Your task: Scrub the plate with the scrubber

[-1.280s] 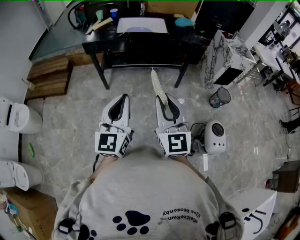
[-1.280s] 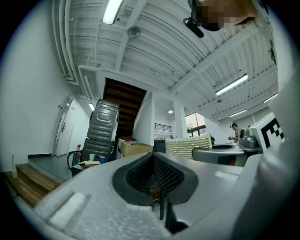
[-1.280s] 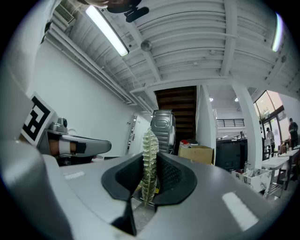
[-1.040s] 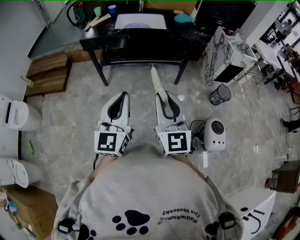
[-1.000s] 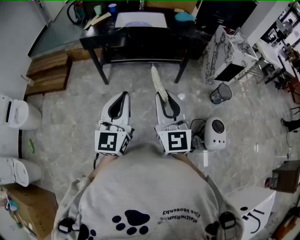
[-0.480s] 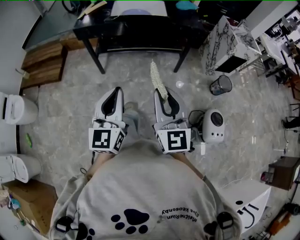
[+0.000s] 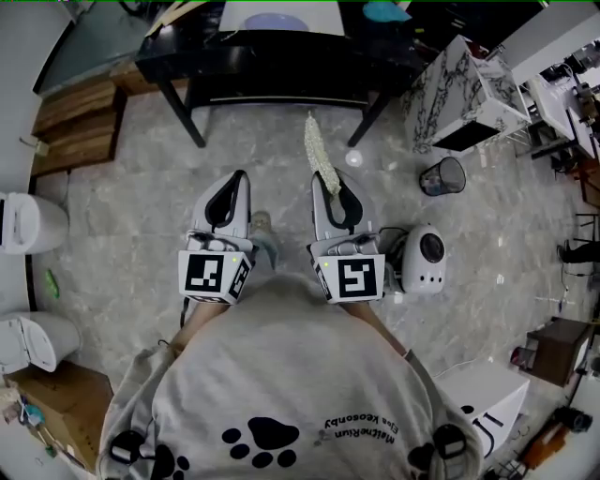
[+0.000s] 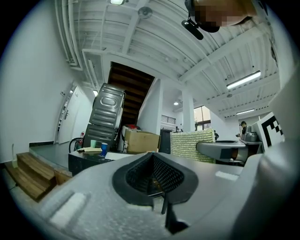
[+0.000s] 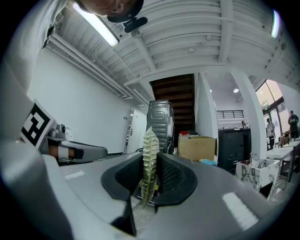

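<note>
A pale plate point(image 7: 275, 21) lies on a white mat on the black table point(image 7: 281, 73) at the top edge of the head view. My right gripper point(image 7: 330, 180) is shut on a pale green, knobbly scrubber point(image 7: 317, 150), which sticks out ahead of the jaws towards the table. In the right gripper view the scrubber point(image 9: 149, 154) stands edge-on between the closed jaws. My left gripper point(image 7: 240, 174) is beside it, shut with nothing in it point(image 8: 152, 158). Both grippers are held level over the floor, well short of the table. From the left gripper view the scrubber point(image 8: 192, 145) shows broadside.
A small wire bin point(image 7: 442, 174), a white round appliance point(image 7: 424, 258) and a marble-patterned cabinet point(image 7: 459, 94) stand on the right. At the left are wooden steps point(image 7: 75, 127) and white fixtures point(image 7: 28, 223). A teal cloth point(image 7: 384, 11) lies on the table.
The table and plate have slid towards the top edge of the head view. A foot now shows between the grippers. Both grippers stay shut, and the scrubber is still held.
</note>
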Demonstrator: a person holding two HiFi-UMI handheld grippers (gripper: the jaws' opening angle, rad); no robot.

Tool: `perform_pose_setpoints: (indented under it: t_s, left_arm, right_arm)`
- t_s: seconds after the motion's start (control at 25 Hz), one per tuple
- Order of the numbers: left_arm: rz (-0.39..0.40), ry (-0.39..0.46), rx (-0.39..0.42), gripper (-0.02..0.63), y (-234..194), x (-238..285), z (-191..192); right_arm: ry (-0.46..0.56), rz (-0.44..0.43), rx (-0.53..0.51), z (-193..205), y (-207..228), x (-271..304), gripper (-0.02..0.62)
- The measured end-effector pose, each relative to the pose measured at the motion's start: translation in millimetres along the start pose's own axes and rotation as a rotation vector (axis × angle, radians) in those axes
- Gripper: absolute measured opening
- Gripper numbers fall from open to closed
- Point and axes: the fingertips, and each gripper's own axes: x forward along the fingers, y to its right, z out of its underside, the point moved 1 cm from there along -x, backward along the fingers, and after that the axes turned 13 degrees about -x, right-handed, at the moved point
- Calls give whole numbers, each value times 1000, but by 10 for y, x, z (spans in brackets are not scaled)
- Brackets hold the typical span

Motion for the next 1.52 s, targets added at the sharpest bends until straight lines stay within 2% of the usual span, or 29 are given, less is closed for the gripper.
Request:
perform_pose_setpoints:
  t_s: [0.36,0.6,0.76,0.88,1.04,1.52]
  left_arm:
    - [55,12,21,2,-521,1086,-382]
    - [96,4,26,2,-794,1619,-427]
    - [97,34,15,2,-1012,1902,-556]
    - [91,31,5,2,-1144,2029,-564]
    - [67,3,-20,2,-1285,2081,-497]
    - [83,-21,-18,2,-1354,2314,-354]
  right_arm:
    - [4,30,4,62,366,1084,74]
    - [1,62,5,187,540,1603,74]
    - [8,77,-7,146,629,1872,74]
    - [-10,78,-31,224,665,1995,74]
    - [-32,70,-7,272,647,2106,74]
    - [-22,39,-3,414,653,2414,74]
